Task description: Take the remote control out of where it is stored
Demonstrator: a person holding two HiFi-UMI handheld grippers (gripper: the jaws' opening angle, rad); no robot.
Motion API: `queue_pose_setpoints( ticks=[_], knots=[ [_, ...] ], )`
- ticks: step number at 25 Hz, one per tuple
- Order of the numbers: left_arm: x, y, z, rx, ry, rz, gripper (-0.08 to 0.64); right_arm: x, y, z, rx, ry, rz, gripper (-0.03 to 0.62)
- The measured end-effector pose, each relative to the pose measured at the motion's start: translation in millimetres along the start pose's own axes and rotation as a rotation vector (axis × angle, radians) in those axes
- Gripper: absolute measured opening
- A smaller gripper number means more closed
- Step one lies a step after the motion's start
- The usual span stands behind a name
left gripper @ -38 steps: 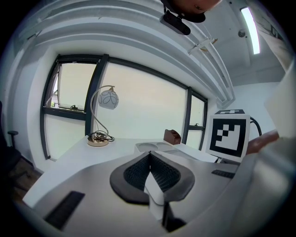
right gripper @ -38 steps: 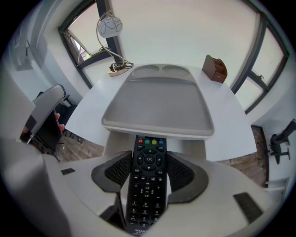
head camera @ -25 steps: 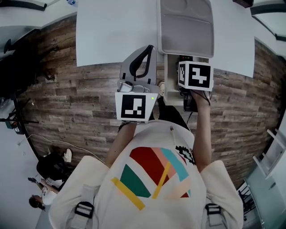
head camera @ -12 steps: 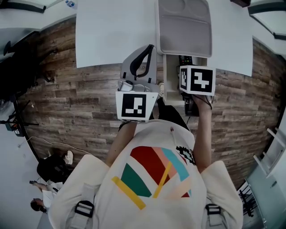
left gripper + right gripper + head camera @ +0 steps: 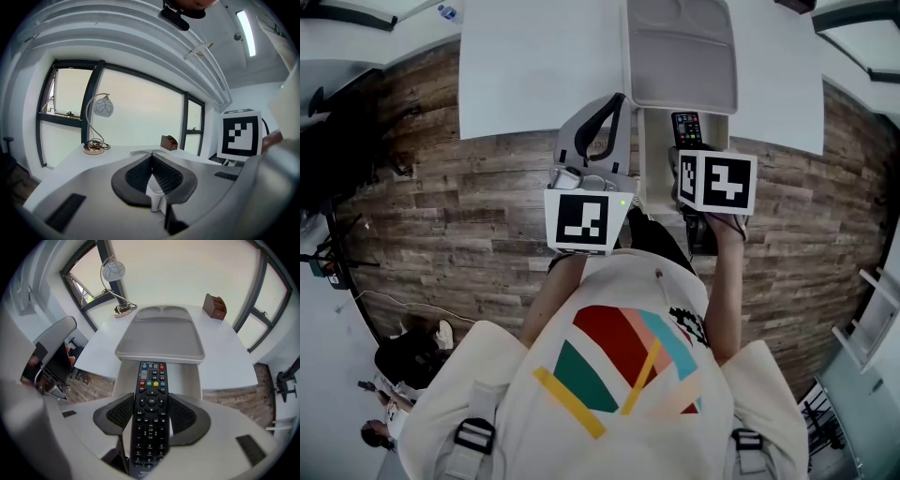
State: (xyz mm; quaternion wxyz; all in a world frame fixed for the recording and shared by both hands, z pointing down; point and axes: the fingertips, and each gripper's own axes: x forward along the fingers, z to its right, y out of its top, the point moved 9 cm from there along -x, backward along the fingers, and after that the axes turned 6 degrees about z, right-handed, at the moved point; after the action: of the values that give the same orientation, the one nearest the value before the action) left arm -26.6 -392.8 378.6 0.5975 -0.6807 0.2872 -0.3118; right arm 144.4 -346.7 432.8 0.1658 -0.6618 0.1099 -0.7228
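White table [image 5: 534, 75], drawer [image 5: 187, 377] open, R hand-held gripper [image 5: 151, 398] clamping remote [image 5: 150, 423], L hand-held gripper [image 5: 151, 160] shut.

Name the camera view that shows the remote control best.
The right gripper view: the remote control lies buttons up between the right gripper's jaws. The head view shows only its top end past the marker cube. The left gripper view shows none of it.

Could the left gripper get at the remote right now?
Probably yes. The remote's top end sticks out clear of the right gripper, over the open drawer. The left gripper sits just beside it, though its jaws are shut.
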Motion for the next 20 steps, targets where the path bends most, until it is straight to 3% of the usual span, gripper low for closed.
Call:
queue_pose_setpoints(
  ticks=[7,13,20],
  knots=[
    [-7,23,12,0.045,-0.003,0.042,0.009,-42,1,6,0.039,0.037,0.152,0.230],
    [-11,56,18,0.059,0.024,0.100,0.009,-89,21,12,0.048,0.063,0.426,0.229],
    [-18,98,25,0.123,0.046,0.192,0.009,-137,31,12,-0.012,0.036,0.711,0.229]
  ],
)
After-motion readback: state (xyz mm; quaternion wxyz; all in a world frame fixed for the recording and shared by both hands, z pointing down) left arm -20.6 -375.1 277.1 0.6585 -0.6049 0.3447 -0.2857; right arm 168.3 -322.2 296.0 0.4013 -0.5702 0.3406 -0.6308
